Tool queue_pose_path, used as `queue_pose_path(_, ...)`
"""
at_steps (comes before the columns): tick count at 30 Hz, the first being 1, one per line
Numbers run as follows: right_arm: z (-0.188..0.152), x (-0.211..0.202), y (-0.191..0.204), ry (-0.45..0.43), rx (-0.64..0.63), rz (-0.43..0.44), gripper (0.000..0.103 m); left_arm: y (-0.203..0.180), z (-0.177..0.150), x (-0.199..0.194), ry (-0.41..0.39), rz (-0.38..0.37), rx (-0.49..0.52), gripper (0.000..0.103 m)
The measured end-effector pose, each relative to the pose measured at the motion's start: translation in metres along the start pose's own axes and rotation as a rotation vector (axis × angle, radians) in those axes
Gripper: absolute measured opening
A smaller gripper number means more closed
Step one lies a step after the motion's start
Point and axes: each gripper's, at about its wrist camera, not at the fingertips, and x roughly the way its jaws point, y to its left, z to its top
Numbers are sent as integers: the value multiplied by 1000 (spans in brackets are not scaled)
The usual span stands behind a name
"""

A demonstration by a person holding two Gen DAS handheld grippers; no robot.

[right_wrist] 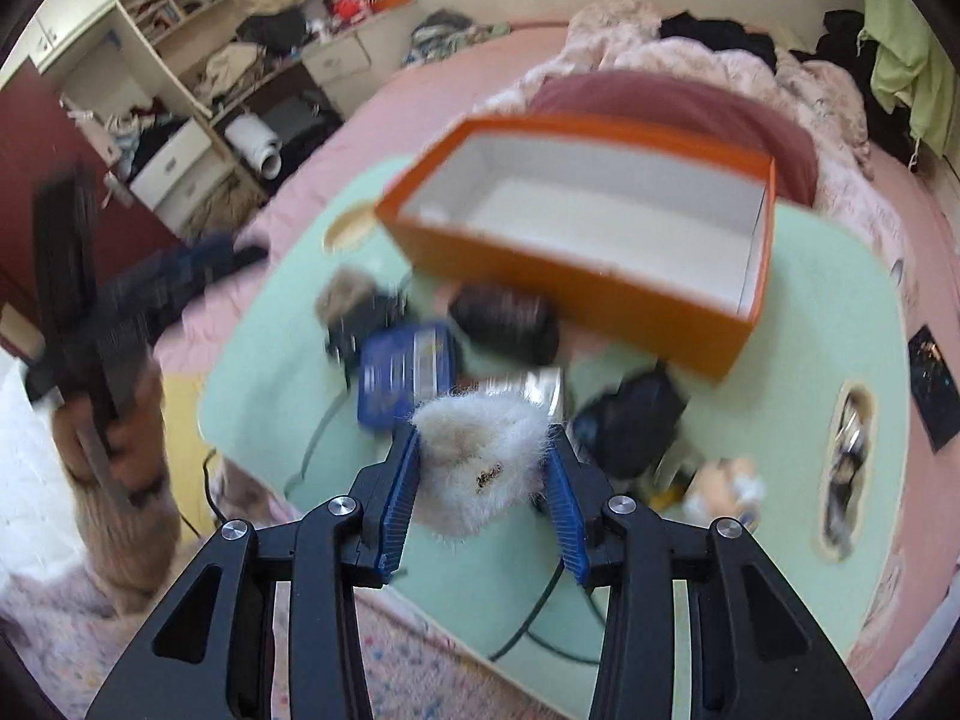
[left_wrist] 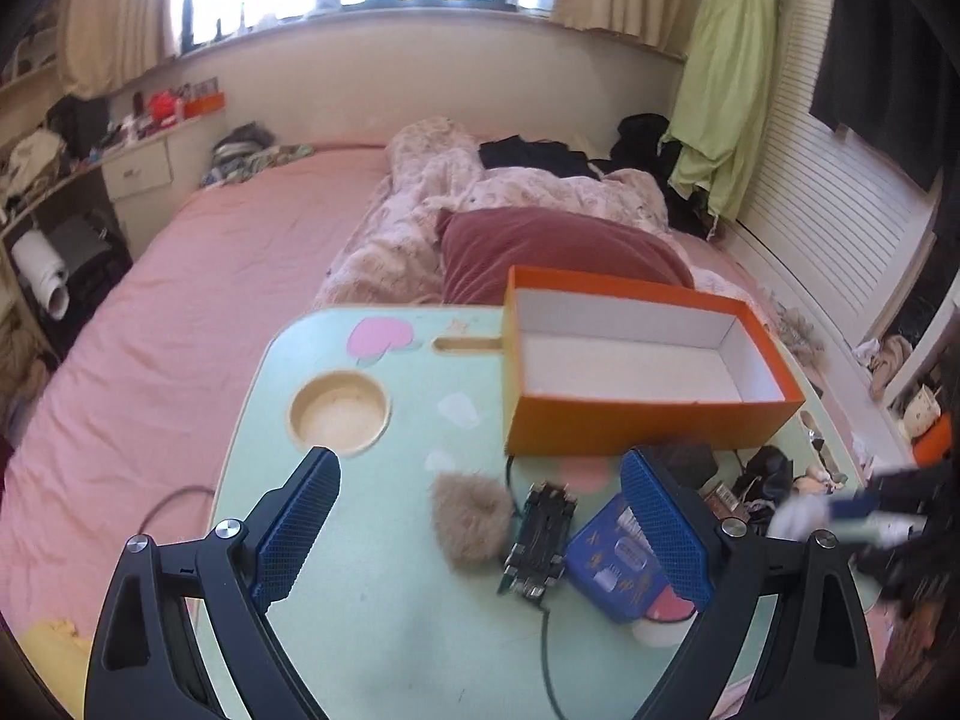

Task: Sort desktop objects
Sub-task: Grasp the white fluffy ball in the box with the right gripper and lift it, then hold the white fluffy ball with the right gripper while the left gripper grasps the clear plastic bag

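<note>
Clamping a white fluffy item (right_wrist: 480, 468) between its blue pads (right_wrist: 399, 498), the right tool (right_wrist: 480, 480) stands partly closed, pads pressed into the fur on both sides, item lifted above the mint-green counter (right_wrist: 810, 312). Left tool (left_wrist: 480, 516): jaws spread wide, nothing between them, hovering over the counter. Beneath it: tan fluffy item (left_wrist: 471, 525), dark circuit board (left_wrist: 537, 537), blue tin (left_wrist: 612, 570). Orange box (left_wrist: 648, 384): open-topped, white-lined, bare inside, at the counter's far side. Motion blur obscures smaller clutter.
</note>
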Motion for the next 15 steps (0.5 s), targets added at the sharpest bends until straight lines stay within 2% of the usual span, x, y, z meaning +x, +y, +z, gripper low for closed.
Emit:
queue_pose_path(2,-11,16,-1,34,31,7,43,-12,16,6,30,-21,42,95)
queue_pose_path(4,-16,25,-5,44,66,-22,43,-25,34,21,129,-67,60,93)
queue_pose_path(8,-17,19,-12,-32,113,-62,44,-46,60,58,328,-142,88,64)
queue_pose_path(9,-17,12,-14,-69,134,-49,45,-50,64,67,367,-147,87,60)
queue_pose_path(11,-19,0,-16,-128,173,1,56,-55,71,86,440,-152,83,38)
queue_pose_path(12,-21,-4,-16,-145,185,20,57,-56,73,96,476,-144,78,35)
queue_pose_path(15,-24,-12,-13,-164,185,54,58,-60,76,120,546,-79,78,35)
